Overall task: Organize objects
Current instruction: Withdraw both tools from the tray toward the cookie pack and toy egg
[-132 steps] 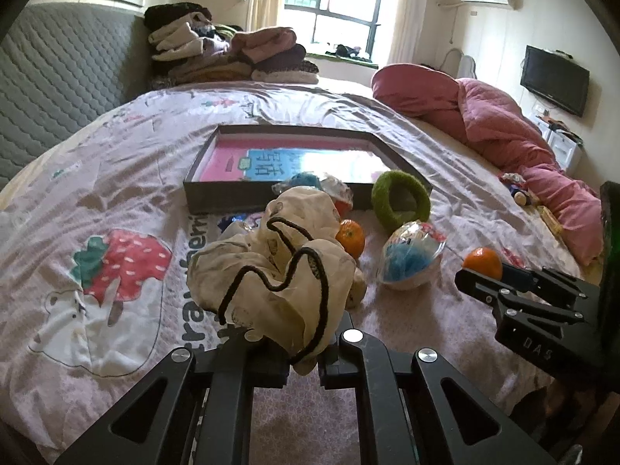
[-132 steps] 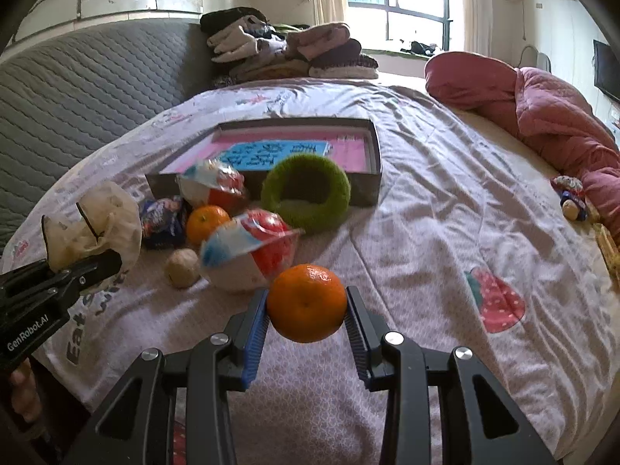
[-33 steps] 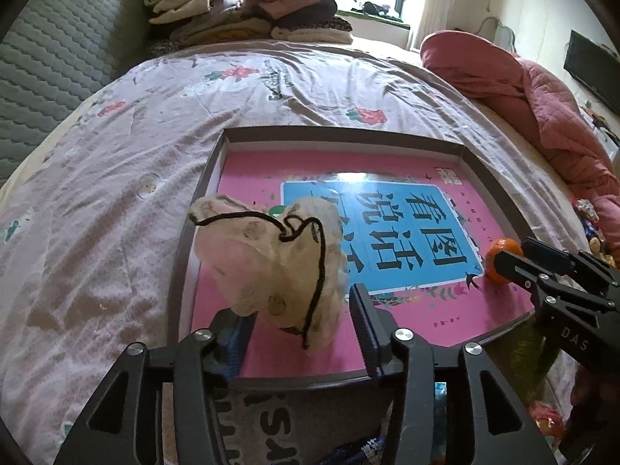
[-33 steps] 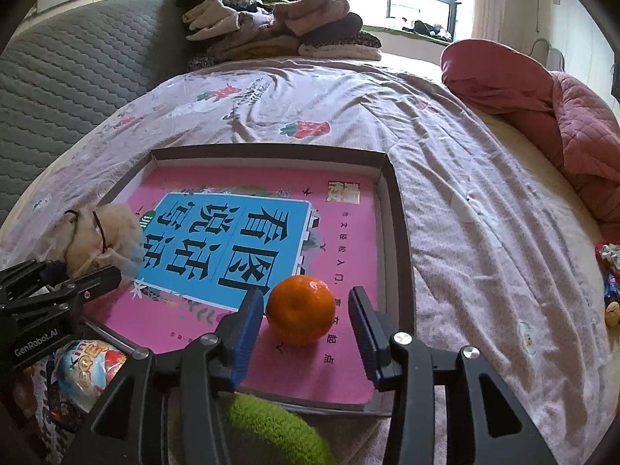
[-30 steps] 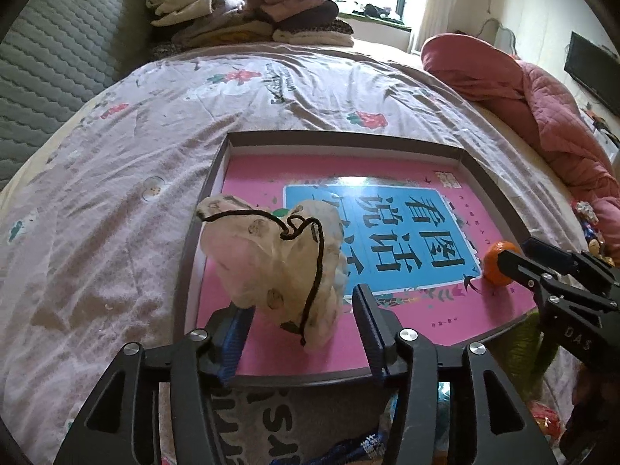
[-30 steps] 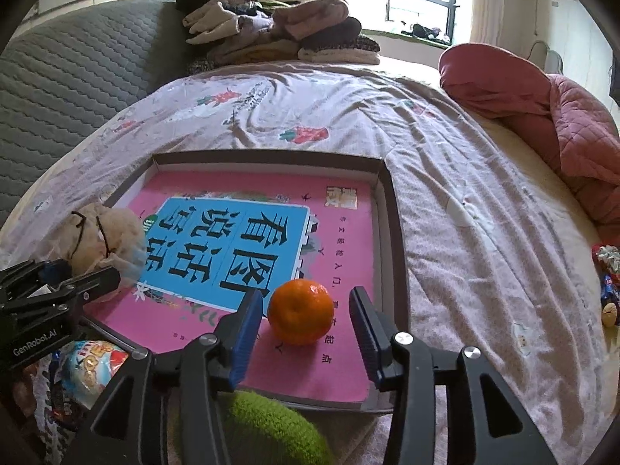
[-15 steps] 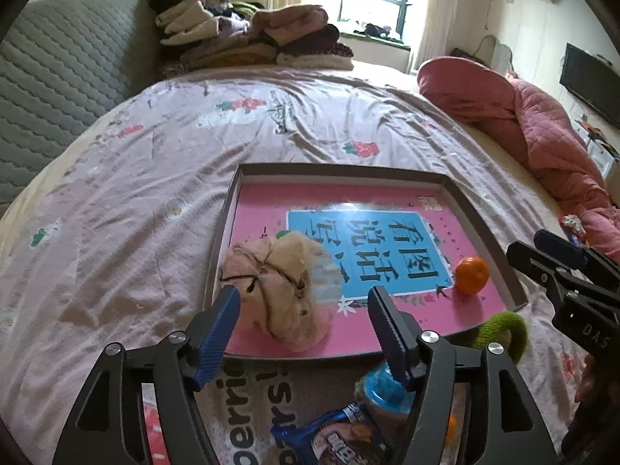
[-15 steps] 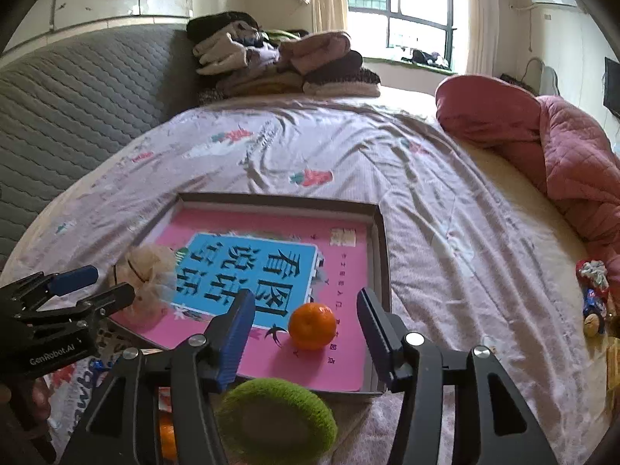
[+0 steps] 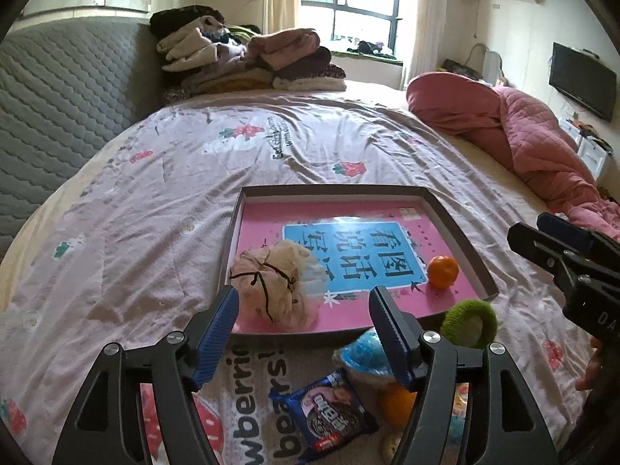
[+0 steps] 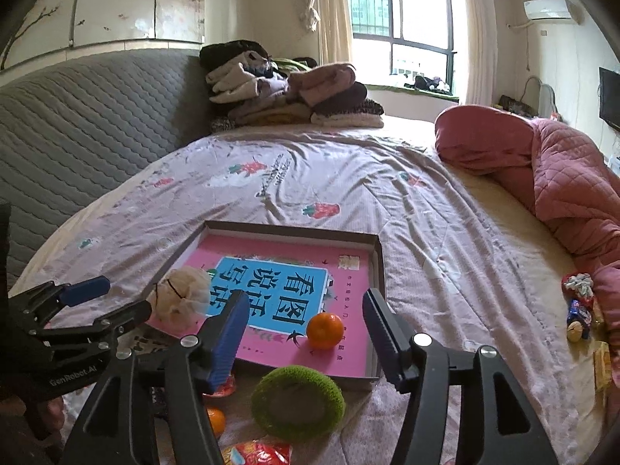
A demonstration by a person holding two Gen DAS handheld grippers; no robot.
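A shallow grey box [image 9: 461, 232] with a pink and blue printed floor lies on the bed; it also shows in the right wrist view [image 10: 378, 271]. A cream drawstring pouch [image 9: 277, 285] lies in its near left corner, also in the right wrist view [image 10: 182, 302]. An orange [image 9: 443, 271] sits in its near right corner, also in the right wrist view [image 10: 324, 330]. My left gripper [image 9: 306, 335] is open and empty, just short of the pouch. My right gripper [image 10: 304, 335] is open and empty, just short of the orange.
In front of the box lie a green fuzzy ring [image 9: 469, 323], a blue biscuit packet [image 9: 329, 412], a blue-filled clear ball [image 9: 362, 352] and a second orange [image 9: 397, 403]. A pink quilt [image 10: 562, 178] lies at right. Folded clothes [image 9: 248, 62] are stacked at the far end.
Both grippers opened, letting go of the pouch and the orange inside the box, then pulled back and up. The items in front of the box came into view.
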